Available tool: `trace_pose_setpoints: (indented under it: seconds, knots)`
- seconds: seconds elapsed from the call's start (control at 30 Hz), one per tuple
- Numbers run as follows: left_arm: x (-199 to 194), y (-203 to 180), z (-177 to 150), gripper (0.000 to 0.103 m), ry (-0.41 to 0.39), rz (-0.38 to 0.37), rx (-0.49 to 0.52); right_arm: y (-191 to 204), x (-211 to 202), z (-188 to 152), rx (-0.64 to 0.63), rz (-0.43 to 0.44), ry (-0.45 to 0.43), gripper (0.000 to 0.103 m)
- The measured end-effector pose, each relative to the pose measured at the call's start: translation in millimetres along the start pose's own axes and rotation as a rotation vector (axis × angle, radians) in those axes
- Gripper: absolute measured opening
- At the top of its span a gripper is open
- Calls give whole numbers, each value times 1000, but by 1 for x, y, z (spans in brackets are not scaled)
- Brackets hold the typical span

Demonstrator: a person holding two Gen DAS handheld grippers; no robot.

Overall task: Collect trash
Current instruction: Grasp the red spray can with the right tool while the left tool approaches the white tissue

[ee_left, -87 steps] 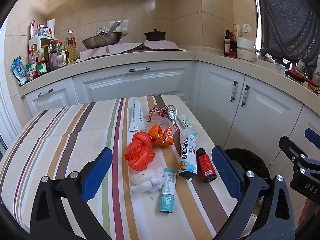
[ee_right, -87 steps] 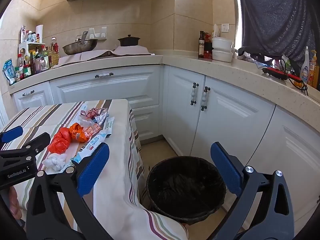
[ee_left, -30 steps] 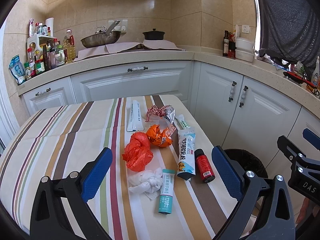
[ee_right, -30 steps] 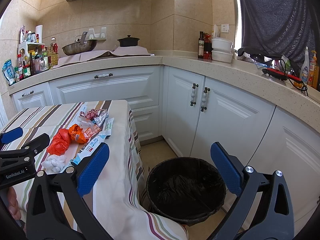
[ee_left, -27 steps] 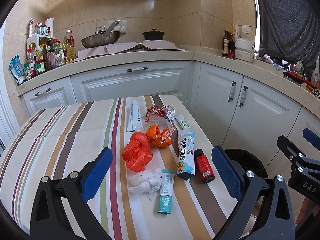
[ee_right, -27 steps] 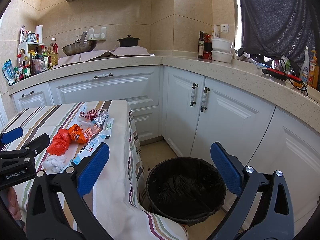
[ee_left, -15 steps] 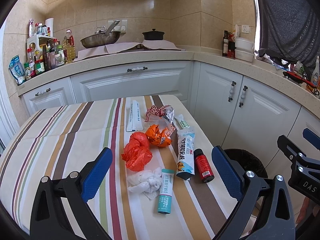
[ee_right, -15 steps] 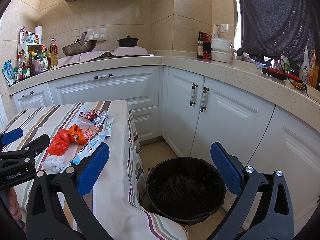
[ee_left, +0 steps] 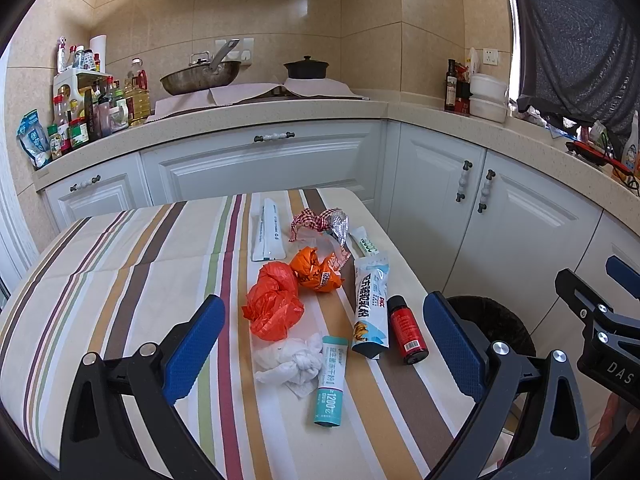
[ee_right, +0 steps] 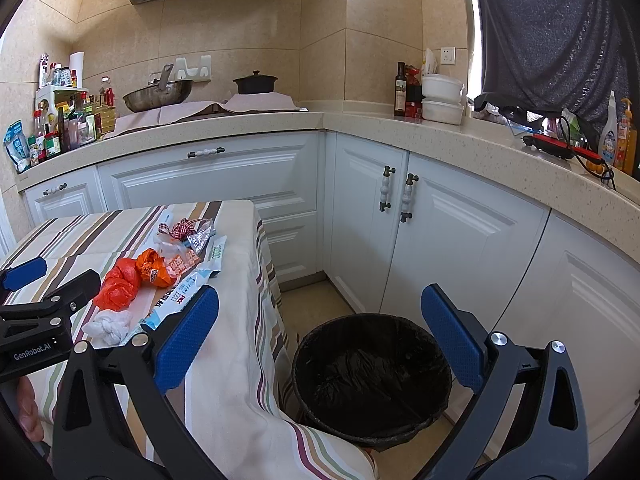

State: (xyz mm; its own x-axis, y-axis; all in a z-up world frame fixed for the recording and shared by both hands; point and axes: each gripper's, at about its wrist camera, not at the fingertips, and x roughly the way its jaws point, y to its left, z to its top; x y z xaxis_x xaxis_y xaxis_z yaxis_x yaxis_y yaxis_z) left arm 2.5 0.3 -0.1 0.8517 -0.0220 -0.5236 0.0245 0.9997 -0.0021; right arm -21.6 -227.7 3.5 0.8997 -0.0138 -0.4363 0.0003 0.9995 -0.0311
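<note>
first, from the left wrist view, the left gripper [ee_left: 320, 340] hangs above the near part of the striped tablecloth [ee_left: 120, 264] with its blue fingers [ee_left: 194, 340] spread wide and nothing between them. the trash lies in a loose cluster toward the right side of the table: a crumpled white tissue [ee_left: 290, 360] nearest, a teal tube [ee_left: 331, 380] just beside it on the right, a red-orange plastic bag [ee_left: 272, 304] beyond the tissue, and a balled orange wrapper [ee_left: 316, 270] touching that bag. further right lie a white and blue pouch [ee_left: 371, 308] and a small red bottle [ee_left: 407, 330], side by side. at the far end sit a long white packet [ee_left: 267, 229] and a red checked ribbon with foil [ee_left: 320, 220]. the other tool's black frame shows at the right edge, with the rim of the black bin [ee_left: 492, 320] past the table's right edge.

next, from the right wrist view, the right gripper [ee_right: 320, 344] is held over the floor, its fingers [ee_right: 452, 344] wide apart and empty. the black bin [ee_right: 372, 376], lined with a black bag, stands on the floor just right of the hanging cloth, below white cabinets [ee_right: 440, 240]. the trash cluster sits far left on the table, with the left tool's frame near it.
</note>
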Motion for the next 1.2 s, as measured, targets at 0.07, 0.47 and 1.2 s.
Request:
trace_pose_setpoints:
  seconds: [0.07, 0.47, 1.2]
  knots:
    - [0, 0, 0, 97, 0, 1, 1, 0, 0, 0, 0, -1, 0, 99]
    - [3, 5, -8, 97, 4, 3, 3, -2, 2, -4, 3, 10, 12, 99]
    - [18, 64, -37, 96, 109, 78, -30, 74, 62, -37, -77, 235, 190, 57]
